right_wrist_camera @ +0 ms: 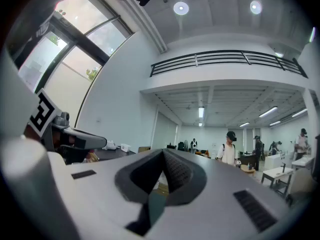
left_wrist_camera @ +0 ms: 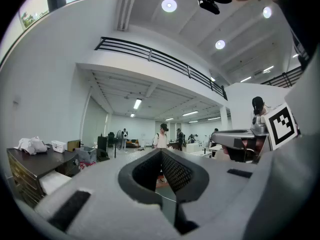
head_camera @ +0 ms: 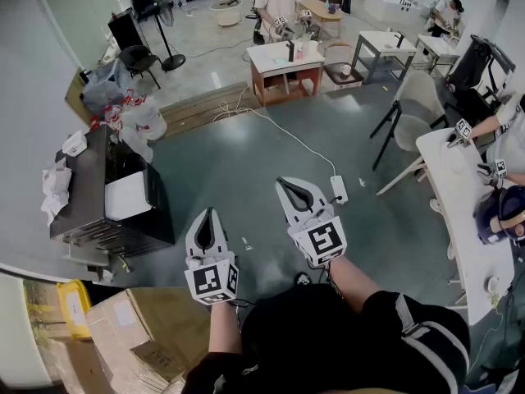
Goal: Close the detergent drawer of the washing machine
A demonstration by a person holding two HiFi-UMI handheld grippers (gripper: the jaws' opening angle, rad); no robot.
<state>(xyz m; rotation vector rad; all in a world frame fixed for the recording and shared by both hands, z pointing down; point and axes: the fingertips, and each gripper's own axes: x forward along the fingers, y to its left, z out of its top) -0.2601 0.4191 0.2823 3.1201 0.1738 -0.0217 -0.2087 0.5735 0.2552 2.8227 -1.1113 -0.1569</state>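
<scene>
No washing machine or detergent drawer shows in any view. In the head view my left gripper (head_camera: 207,213) and right gripper (head_camera: 285,184) are held side by side over the grey floor, pointing level into a large room. Both are shut with nothing between the jaws. In the left gripper view the closed jaws of the left gripper (left_wrist_camera: 161,152) face the open hall, and the right gripper (left_wrist_camera: 240,140) shows at the right. The right gripper view shows the right gripper (right_wrist_camera: 163,152) closed the same way, with the left gripper (right_wrist_camera: 75,137) at the left.
A dark cabinet (head_camera: 97,208) with white paper on it stands at the left, with cardboard boxes (head_camera: 139,327) near my feet. A white power strip (head_camera: 338,189) and its cable lie on the floor ahead. A white table (head_camera: 459,195) and a chair (head_camera: 414,109) are at the right. People stand by the desks farther back.
</scene>
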